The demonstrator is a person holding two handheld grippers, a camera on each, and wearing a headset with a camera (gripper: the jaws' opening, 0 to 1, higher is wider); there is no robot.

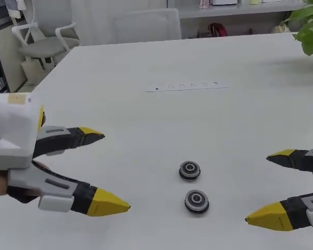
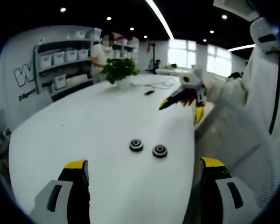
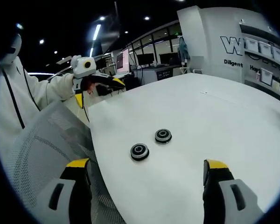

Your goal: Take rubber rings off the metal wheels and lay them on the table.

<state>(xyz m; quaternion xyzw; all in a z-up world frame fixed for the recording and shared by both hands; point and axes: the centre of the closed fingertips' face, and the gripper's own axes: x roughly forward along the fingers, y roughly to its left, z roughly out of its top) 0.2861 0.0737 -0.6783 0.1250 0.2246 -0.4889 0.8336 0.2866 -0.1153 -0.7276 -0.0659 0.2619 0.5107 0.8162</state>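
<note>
1. Writing. The wall lettering [image 3: 232, 51] is a large dark "W" above a smaller word that starts "Diligent"; the rest is cut off. The same lettering appears on the wall in the left gripper view. A row of small marks [image 1: 188, 86] is printed on the table [image 1: 146, 62], too small to read.
2. Task objects. There are two metal wheels, the farther wheel [image 1: 190, 170] and the nearer wheel [image 1: 196, 201]. Each is small and round, with a silvery hub and a dark centre bore. A black rubber ring [image 1: 187, 202] sits around the rim of each wheel; neither ring is off.
3. Position. Both wheels lie flat on the white table, just beside one another but not touching. They are between the two grippers and toward the person's edge of the table.
4. Left gripper [image 1: 113, 172]. The jaws are spread wide and hold nothing. The yellow tips point toward the wheels and are well apart from them.
5. Right gripper [image 1: 258, 188]. The jaws are likewise parted wide and empty, with the yellow tips facing the wheels from the opposite side.
6. Surroundings. A leafy plant [image 1: 310, 31] stands at the far right of the table. A white chair [image 1: 47, 31] stands beyond the far left corner. Shelves with bins [image 2: 56, 65] line the wall beside the lettering. A white sleeve [image 3: 42, 93] runs back from the left gripper in the right gripper view.
</note>
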